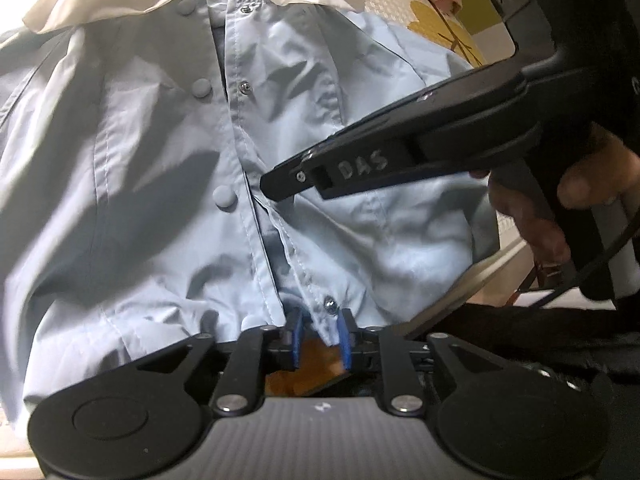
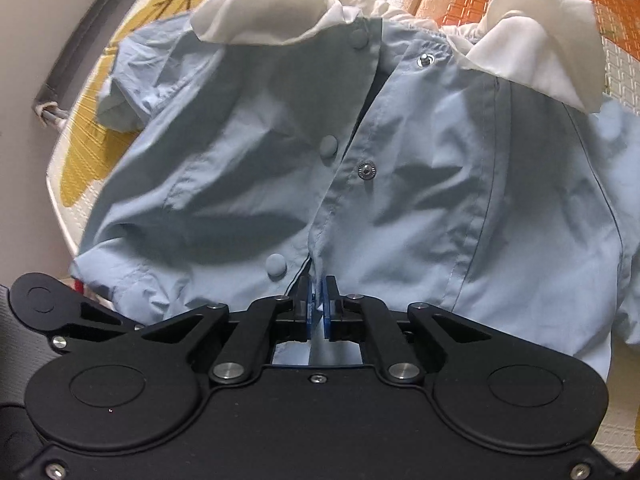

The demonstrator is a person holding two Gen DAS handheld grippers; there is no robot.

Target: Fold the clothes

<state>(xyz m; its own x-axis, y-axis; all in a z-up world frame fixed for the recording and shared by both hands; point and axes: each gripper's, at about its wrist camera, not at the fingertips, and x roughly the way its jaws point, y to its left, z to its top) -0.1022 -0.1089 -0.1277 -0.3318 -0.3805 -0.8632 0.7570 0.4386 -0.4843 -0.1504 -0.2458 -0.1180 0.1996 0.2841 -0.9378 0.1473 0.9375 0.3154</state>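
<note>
- Pinching the placket edge of the light blue shirt (image 2: 248, 184), the right gripper (image 2: 319, 304) has its jaws squeezed together on a sliver of fabric, roughly at the third snap.
- The left gripper (image 1: 320, 338) is at the hem; jaws look partly apart with the hem corner lying against the right-hand blue pad, so I honestly can't tell if it's actually gripping.
- The shirt is spread front-up on the patterned mat (image 2: 520, 4), white collar (image 2: 264, 16) at the far end.
- What could go wrong, I reckon: such a thin bite could slip out, or the front panels could bunch up or gape at the unfastened snaps.
- Containers: none in view, so nothing to report.
</note>
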